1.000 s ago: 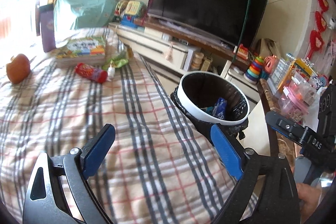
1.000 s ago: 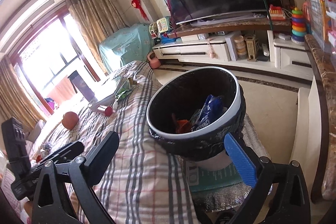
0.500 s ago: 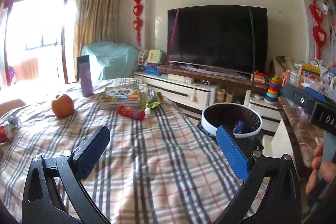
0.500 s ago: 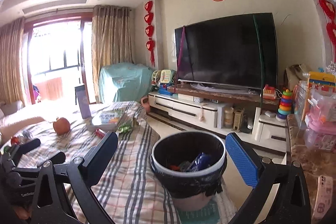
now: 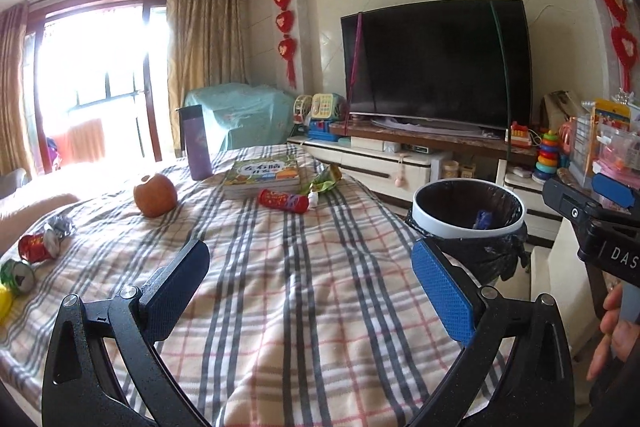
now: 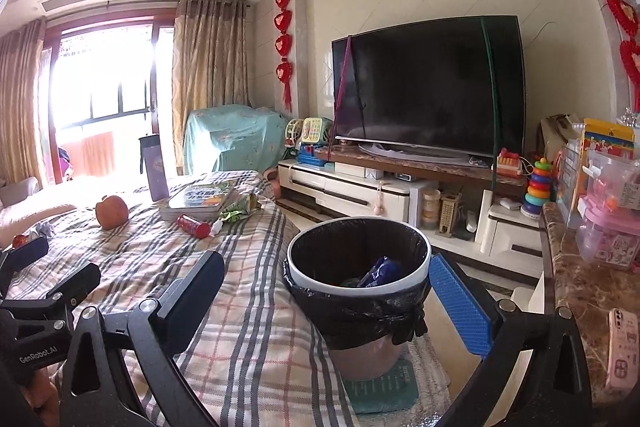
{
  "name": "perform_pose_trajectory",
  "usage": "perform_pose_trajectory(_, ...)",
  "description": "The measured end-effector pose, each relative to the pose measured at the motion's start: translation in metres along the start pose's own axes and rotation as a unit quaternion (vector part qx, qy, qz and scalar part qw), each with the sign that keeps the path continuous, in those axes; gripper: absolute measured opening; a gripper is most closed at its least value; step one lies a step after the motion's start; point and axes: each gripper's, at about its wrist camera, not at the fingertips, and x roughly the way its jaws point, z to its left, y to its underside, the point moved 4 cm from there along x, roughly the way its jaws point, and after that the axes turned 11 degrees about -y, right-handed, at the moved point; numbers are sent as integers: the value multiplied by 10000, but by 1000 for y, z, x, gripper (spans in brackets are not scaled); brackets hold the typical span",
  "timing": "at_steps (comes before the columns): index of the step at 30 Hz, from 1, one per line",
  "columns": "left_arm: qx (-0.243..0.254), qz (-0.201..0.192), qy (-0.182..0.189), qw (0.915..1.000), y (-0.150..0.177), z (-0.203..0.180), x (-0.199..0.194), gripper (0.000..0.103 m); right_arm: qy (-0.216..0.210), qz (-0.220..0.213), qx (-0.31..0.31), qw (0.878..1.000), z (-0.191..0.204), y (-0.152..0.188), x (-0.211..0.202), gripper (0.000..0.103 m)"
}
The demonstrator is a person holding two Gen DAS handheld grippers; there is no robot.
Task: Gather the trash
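Observation:
A trash bin (image 5: 468, 211) with a black liner stands beside the table's right edge, with wrappers inside; in the right wrist view the bin (image 6: 358, 281) is close ahead. A red tube wrapper (image 5: 283, 201) and a green wrapper (image 5: 326, 183) lie near a book at the far side. Crushed cans (image 5: 34, 249) lie at the left edge. My left gripper (image 5: 310, 287) is open and empty above the plaid tablecloth (image 5: 280, 307). My right gripper (image 6: 326, 301) is open and empty, just in front of the bin.
An apple (image 5: 155, 189), a purple bottle (image 5: 196, 143) and a book (image 5: 264, 175) are on the table. A TV (image 5: 436, 63) on a low cabinet stands behind. A marble counter (image 6: 580, 287) with toy boxes and a phone is at the right.
Both grippers have pulled back and tilted up from the bin. The room and the far table are now in view. Both stay open and empty.

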Motion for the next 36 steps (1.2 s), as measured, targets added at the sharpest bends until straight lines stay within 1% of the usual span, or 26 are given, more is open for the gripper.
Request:
perform_pose_trajectory(10,11,32,-13,10000,5,1,-3,103,50,29,-21,10000,1,8,4,103)
perform_pose_trajectory(20,-81,60,-15,9999,6,3,-3,103,35,76,-21,10000,2,13,4,103)
perform_pose_trajectory(36,-130,37,-11,9999,7,4,-5,103,9,-15,45,10000,-1,11,-2,103)
